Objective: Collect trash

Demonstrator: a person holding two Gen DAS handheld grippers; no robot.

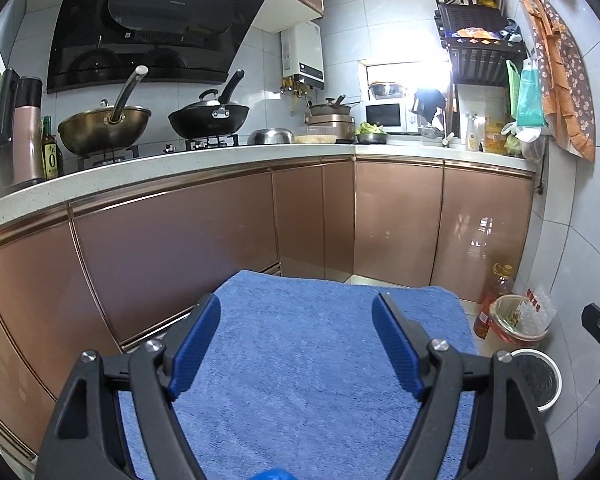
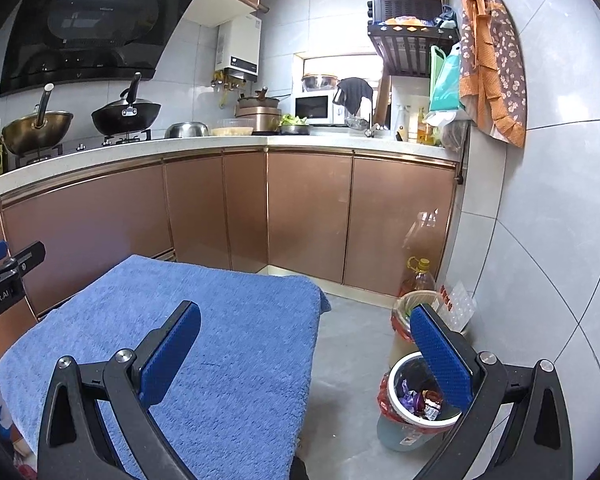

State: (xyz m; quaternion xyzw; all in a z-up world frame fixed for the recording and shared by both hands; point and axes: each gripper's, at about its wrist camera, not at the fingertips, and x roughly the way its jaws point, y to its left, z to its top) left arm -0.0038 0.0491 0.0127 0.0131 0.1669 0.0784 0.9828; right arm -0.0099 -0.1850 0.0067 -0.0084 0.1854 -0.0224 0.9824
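A small white-rimmed trash bin (image 2: 410,408) with a red liner stands on the floor at the right; several wrappers (image 2: 420,400) lie inside it. It also shows in the left wrist view (image 1: 538,380). A blue towel (image 1: 300,360) covers a table in front of me; no loose trash shows on it. My left gripper (image 1: 296,320) is open and empty above the towel. My right gripper (image 2: 306,326) is open and empty, its right finger over the bin and its left finger over the towel (image 2: 204,340).
A second bin (image 2: 408,312) with a red liner, an oil bottle (image 2: 418,276) and a clear egg tray (image 2: 458,304) stand by the tiled wall. Copper cabinets (image 1: 220,240) run along the left and back under a worktop with woks (image 1: 104,124).
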